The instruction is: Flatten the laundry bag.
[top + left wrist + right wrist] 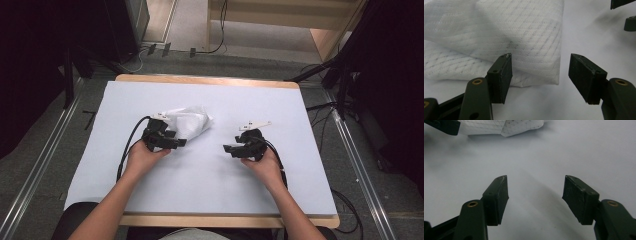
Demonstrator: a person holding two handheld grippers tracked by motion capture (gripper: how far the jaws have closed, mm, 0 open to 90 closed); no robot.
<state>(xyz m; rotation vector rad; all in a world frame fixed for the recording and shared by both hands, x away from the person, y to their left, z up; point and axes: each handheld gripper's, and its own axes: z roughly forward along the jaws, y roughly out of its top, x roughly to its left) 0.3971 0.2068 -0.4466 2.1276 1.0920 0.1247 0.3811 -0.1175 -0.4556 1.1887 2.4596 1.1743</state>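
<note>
Forearms of ours come in from the bottom edge of the high view, nearest the camera, each hand wrapped around a black tool with a cable trailing back from it.

Under them we see the worktop (210, 200), covered with a pale sheet that reaches almost to its wooden edges.

Next in size is the white cloth (190, 122), a folded, loosely bunched piece of open-weave mesh fabric lying flat on the sheet, left of the middle. In the left gripper view we see its folded corner (549, 75) just ahead of the jaws, with one layer lying over another.

Our left tool (181, 143) sits just beside the near edge of the cloth, pointing toward the middle of the worktop. Its jaws stand wide apart; one pad overlaps the cloth's lower edge in its own view, the other is over bare sheet, and neither presses on the fabric.

Our right tool (227, 148) is well apart from the cloth, to the right, pointing back toward the left one. Its jaws are also spread wide with bare sheet between them. In its own view we see the cloth far off at the top (506, 126).
</note>
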